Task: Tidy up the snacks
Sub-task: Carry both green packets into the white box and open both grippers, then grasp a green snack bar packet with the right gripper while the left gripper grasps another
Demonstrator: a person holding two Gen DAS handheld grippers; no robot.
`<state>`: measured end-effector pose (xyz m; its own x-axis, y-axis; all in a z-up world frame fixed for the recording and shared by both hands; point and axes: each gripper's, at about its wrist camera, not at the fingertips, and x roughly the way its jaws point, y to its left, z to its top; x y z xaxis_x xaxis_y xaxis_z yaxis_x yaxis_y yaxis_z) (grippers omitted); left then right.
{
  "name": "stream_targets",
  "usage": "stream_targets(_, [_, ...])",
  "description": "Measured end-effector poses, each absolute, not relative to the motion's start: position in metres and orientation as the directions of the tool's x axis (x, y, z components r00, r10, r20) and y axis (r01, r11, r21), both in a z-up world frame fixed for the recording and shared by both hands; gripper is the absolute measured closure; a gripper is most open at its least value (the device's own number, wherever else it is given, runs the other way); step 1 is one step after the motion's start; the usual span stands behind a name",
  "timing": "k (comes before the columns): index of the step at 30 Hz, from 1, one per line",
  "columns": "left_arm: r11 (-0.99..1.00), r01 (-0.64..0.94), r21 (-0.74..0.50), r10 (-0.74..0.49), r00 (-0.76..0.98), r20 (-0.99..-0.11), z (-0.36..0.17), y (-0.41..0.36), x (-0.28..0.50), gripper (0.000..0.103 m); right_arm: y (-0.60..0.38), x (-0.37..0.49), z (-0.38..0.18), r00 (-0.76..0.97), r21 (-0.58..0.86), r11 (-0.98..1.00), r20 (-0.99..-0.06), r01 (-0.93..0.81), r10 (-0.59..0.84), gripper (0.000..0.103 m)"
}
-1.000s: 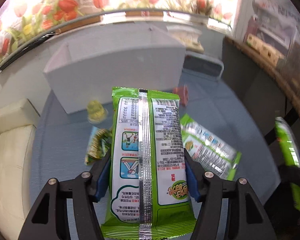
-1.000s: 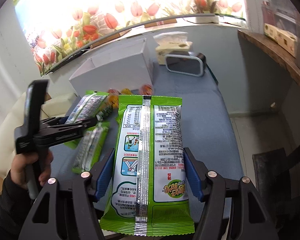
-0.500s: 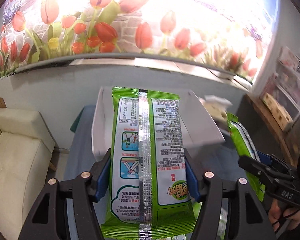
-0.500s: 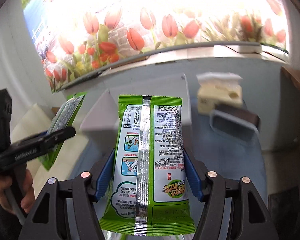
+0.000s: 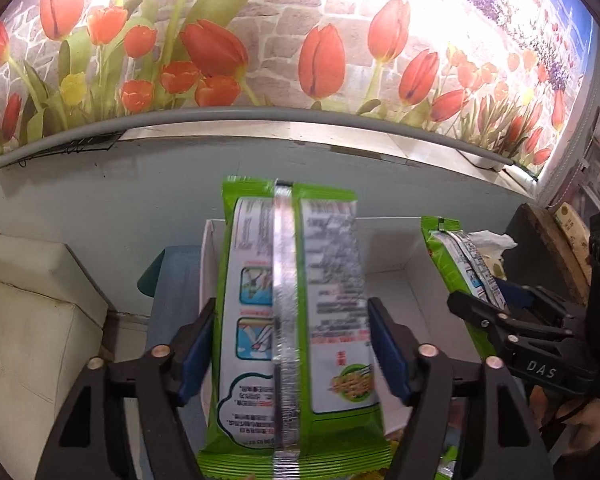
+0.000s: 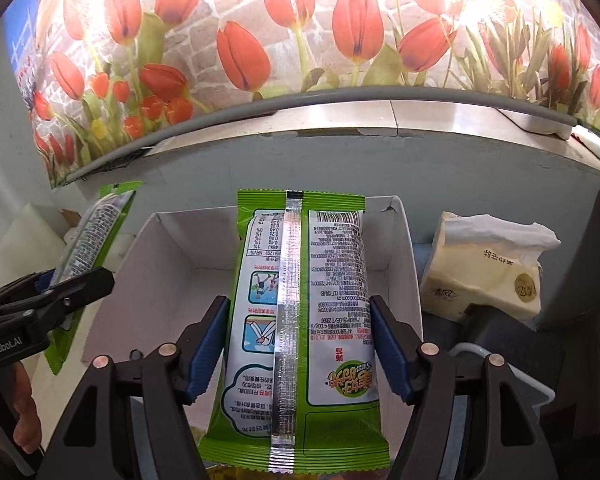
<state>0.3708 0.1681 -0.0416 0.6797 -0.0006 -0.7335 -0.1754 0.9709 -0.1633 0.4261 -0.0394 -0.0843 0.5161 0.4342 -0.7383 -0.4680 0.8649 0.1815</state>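
My left gripper point(image 5: 290, 320) is shut on a green snack packet point(image 5: 292, 312), back side up, held over the left part of an open white box point(image 5: 396, 264). My right gripper point(image 6: 298, 320) is shut on a second green snack packet point(image 6: 300, 312), held over the right part of the same white box point(image 6: 172, 272). Each gripper shows in the other's view: the right one point(image 5: 500, 316) with its packet point(image 5: 460, 256), the left one point(image 6: 56, 292) with its packet point(image 6: 88, 232).
A tissue pack point(image 6: 488, 268) stands right of the box on the blue table, with a dark framed object point(image 6: 500, 344) in front of it. A cream sofa point(image 5: 28, 320) is at the left. A grey wall and tulip mural point(image 5: 220, 52) rise behind the box.
Both grippers have risen from the table and moved forward over the white box, each carrying its packet. The loose snacks on the table have dropped out of sight.
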Motion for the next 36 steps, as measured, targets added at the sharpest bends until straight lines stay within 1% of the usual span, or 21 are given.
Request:
stream_targets(1, [0.971,-0.177,-0.163,0.002,0.681,-0.732,-0.044,0.170,0.371,0.001,-0.039,0.427,-0.084,0.527,0.173,0.871,-0.737,-0.460,0.424,0.014])
stream_targets(2, [0.971,-0.172,-0.169,-0.006,0.684,-0.730,-0.046,0.171,0.371,0.000,-0.038,0.427,-0.085,0.534,0.165,0.875,-0.736,-0.455,0.417,0.006])
stream_targets(3, [0.970,-0.166,-0.178,-0.017,0.683,-0.730,-0.049,0.173,0.370,0.000,-0.037,0.428,-0.086,0.539,0.152,0.879,-0.739,-0.452,0.405,0.004])
stream_targets(6, [0.968,-0.174,-0.178,-0.017,0.666,-0.745,-0.055,0.178,0.369,0.000,-0.036,0.428,-0.091,0.533,0.131,0.886,-0.757,-0.445,0.379,0.003])
stream_targets(8, [0.967,-0.189,-0.172,-0.004,0.661,-0.750,-0.058,0.181,0.367,0.000,-0.038,0.424,-0.091,0.541,0.121,0.887,-0.753,-0.445,0.374,0.000])
stream_targets(11, [0.968,-0.202,-0.151,0.027,0.677,-0.736,-0.055,0.183,0.358,0.000,-0.043,0.417,-0.083,0.569,0.115,0.891,-0.732,-0.440,0.375,0.000])
stream_targets(15, [0.977,-0.152,-0.148,0.002,0.706,-0.708,-0.043,0.175,0.334,0.000,-0.053,0.395,-0.068,0.584,0.132,0.871,-0.693,-0.474,0.422,0.000])
stream_targets(18, [0.988,-0.140,-0.069,0.057,0.733,-0.678,-0.032,0.154,0.308,0.000,-0.060,0.361,-0.056,0.602,0.067,0.841,-0.668,-0.537,0.437,0.000])
stream_targets(19, [0.990,-0.137,-0.044,0.073,0.739,-0.670,-0.029,0.145,0.296,0.000,-0.064,0.351,-0.054,0.604,0.058,0.832,-0.660,-0.551,0.446,0.000])
stream_targets(21, [0.991,-0.128,-0.030,0.074,0.730,-0.679,-0.027,0.132,0.276,0.000,-0.075,0.330,-0.052,0.597,0.069,0.811,-0.642,-0.581,0.482,0.000])
stream_targets(24, [0.993,-0.100,-0.065,0.029,0.729,-0.684,-0.025,0.113,0.238,0.000,-0.095,0.293,-0.057,0.511,0.112,0.771,-0.688,-0.627,0.515,0.000])
stream_targets(27, [0.985,-0.100,-0.139,-0.020,0.738,-0.674,-0.028,0.096,0.197,0.000,-0.118,0.254,-0.066,0.472,0.138,0.759,-0.709,-0.637,0.525,0.000])
stream_targets(30, [0.972,-0.108,-0.210,-0.070,0.717,-0.694,-0.043,0.081,0.159,0.000,-0.136,0.217,-0.079,0.458,0.094,0.742,-0.733,-0.664,0.503,0.000])
stream_targets(33, [0.969,-0.137,-0.204,-0.051,0.701,-0.711,-0.056,0.066,0.128,0.000,-0.153,0.191,-0.089,0.470,0.081,0.734,-0.719,-0.675,0.512,0.000])
stream_targets(36, [0.957,-0.136,-0.258,-0.094,0.692,-0.716,-0.065,0.055,0.098,0.000,-0.162,0.175,-0.107,0.469,0.034,0.730,-0.746,-0.683,0.473,0.000])
